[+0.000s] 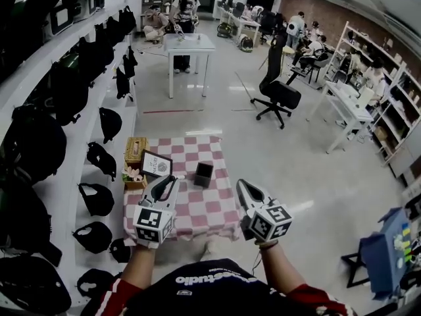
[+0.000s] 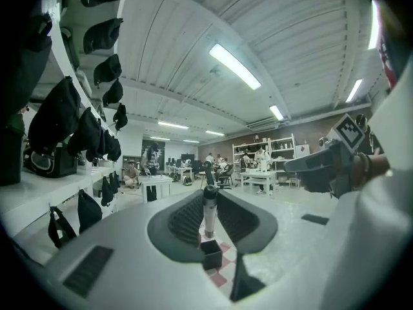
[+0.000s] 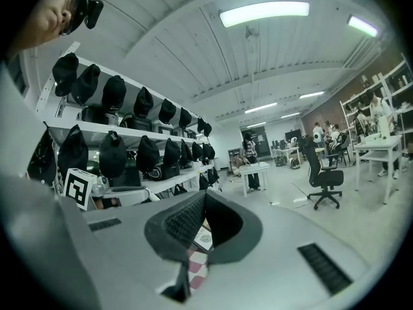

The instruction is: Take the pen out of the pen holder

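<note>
A black square pen holder [image 1: 203, 174] stands on a small table with a red-and-white checked cloth [image 1: 214, 209]. My left gripper [image 1: 168, 182] hovers just left of and nearer than the holder, shut on a grey pen [image 2: 209, 213]. The pen stands upright between the left gripper's pads [image 2: 182, 217], its lower end above the holder [image 2: 211, 253] and clear of it. My right gripper [image 1: 242, 187] is level with the left one, to the right of the holder. In its own view the right gripper [image 3: 204, 199] has its tips together and nothing between them.
A framed sign [image 1: 156, 164] and a wooden tissue box [image 1: 136, 149] sit at the cloth's left side. White shelves with black bags [image 1: 99, 157] run along the left. Bare floor, an office chair [image 1: 276, 91] and a white table [image 1: 187, 45] lie beyond.
</note>
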